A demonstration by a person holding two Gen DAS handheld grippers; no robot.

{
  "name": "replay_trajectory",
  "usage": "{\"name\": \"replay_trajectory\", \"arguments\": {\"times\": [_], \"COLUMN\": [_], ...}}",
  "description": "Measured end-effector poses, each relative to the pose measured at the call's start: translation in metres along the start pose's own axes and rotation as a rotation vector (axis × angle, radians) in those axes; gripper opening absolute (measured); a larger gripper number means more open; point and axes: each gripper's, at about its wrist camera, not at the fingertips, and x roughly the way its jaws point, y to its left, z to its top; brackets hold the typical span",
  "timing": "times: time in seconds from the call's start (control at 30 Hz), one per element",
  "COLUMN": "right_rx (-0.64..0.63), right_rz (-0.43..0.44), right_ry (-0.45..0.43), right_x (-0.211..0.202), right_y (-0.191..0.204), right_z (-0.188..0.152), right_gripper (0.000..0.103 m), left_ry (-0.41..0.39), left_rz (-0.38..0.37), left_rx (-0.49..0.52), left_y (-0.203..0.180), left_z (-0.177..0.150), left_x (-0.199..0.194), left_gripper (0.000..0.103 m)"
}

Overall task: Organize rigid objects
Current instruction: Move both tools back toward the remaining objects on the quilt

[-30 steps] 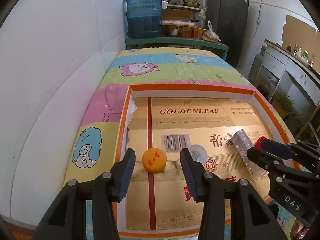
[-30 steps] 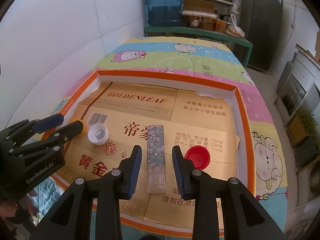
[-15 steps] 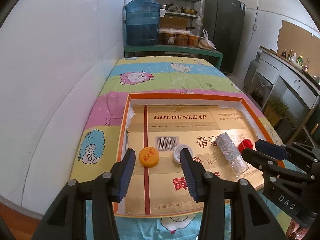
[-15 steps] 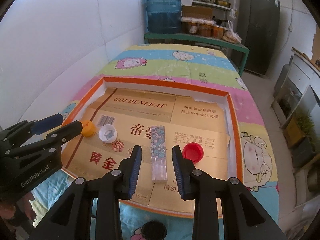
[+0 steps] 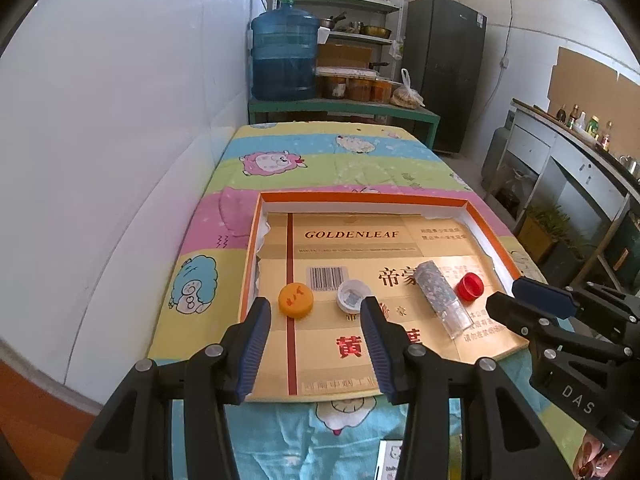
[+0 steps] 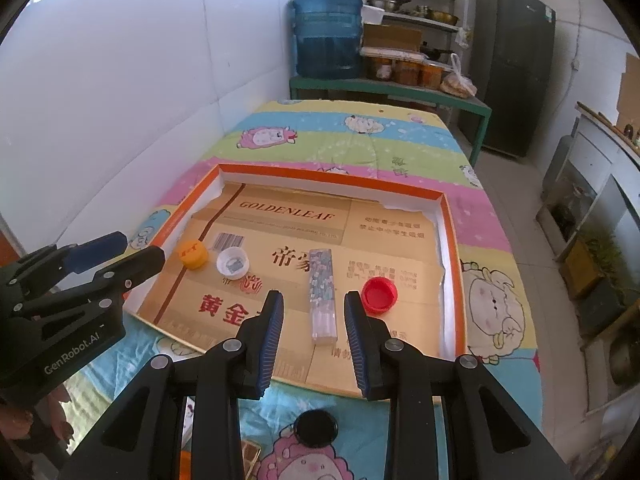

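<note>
Both tools (image 5: 316, 344) (image 6: 314, 334) angled down, open, empty.

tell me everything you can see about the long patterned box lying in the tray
The long patterned box is a slim rectangular case, apparently clear plastic. Its far part shows a bluish floral pattern; the near end looks see-through. It lies flat on the printed cardboard lining the orange-rimmed tray, between the white cap and the red cap, touching neither. Neither gripper touches it.
</note>
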Motion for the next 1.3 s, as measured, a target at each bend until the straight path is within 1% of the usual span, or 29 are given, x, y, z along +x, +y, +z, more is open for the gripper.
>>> {"name": "replay_trajectory", "arguments": {"times": [0.57,1.03,1.3], "right_rx": [0.011,0.015,0.017], "right_rz": [0.007,0.017,0.030], "right_ry": [-0.024,-0.021,-0.015], "right_x": [-0.046,-0.076,-0.089], "right_y": [0.010,0.021,0.028], "right_z": [-0.024,-0.059,-0.078], "right_gripper": [0.032,0.032,0.032], "left_ry": [-0.038,-0.048,-0.047], "left_rz": [-0.024,-0.038,-0.051], "left_rx": [-0.003,0.009,0.009], "left_y": [-0.003,-0.006,-0.004], "left_z": [-0.018,-0.040,-0.060], "left_x": [-0.045,-0.075,-0.091], "left_gripper": [0.047,0.047,0.047]}}
